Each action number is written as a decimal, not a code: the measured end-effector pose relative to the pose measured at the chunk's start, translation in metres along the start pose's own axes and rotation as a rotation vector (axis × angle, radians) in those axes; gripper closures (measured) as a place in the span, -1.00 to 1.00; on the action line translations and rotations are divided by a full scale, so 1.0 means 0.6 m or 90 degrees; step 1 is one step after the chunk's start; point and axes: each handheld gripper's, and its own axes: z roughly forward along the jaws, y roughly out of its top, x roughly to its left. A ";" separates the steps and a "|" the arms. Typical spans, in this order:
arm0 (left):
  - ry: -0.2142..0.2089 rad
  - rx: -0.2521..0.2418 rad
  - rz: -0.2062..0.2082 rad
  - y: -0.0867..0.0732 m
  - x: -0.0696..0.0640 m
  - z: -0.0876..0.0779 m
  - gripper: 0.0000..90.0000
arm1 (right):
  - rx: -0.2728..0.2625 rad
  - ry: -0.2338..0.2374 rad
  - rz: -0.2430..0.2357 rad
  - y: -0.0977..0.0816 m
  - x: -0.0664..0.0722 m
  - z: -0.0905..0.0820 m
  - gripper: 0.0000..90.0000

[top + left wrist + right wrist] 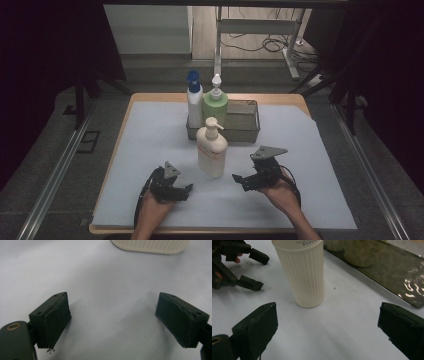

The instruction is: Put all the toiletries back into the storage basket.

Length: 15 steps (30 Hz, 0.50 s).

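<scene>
I have both claws, left claw (188,188) and right claw (235,177), spread wide and empty, flanking the cream ribbed plastic pump bottle (212,148) standing on the counter (150,130); next I'd close in to grasp it.

Cream bottle (150,245) cut by top edge in left gripper view, base alone seen. Its pump cut off in right gripper view; label print too small. Basket (387,272) contents blurred, rim cropped.
</scene>
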 end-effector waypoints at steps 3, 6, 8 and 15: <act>0.000 0.001 0.003 0.000 0.000 0.000 -0.73 | -0.002 0.002 0.007 0.011 0.006 0.007 -0.91; 0.000 0.000 0.003 0.000 0.000 0.000 -0.73 | -0.013 0.006 0.018 0.023 0.009 0.011 -0.87; 0.000 0.000 0.003 0.000 0.000 0.000 -0.73 | -0.014 0.005 0.016 0.031 0.012 0.015 -0.85; 0.000 0.001 0.002 0.000 0.000 0.000 -0.73 | -0.010 0.004 0.005 0.055 0.023 0.027 -0.76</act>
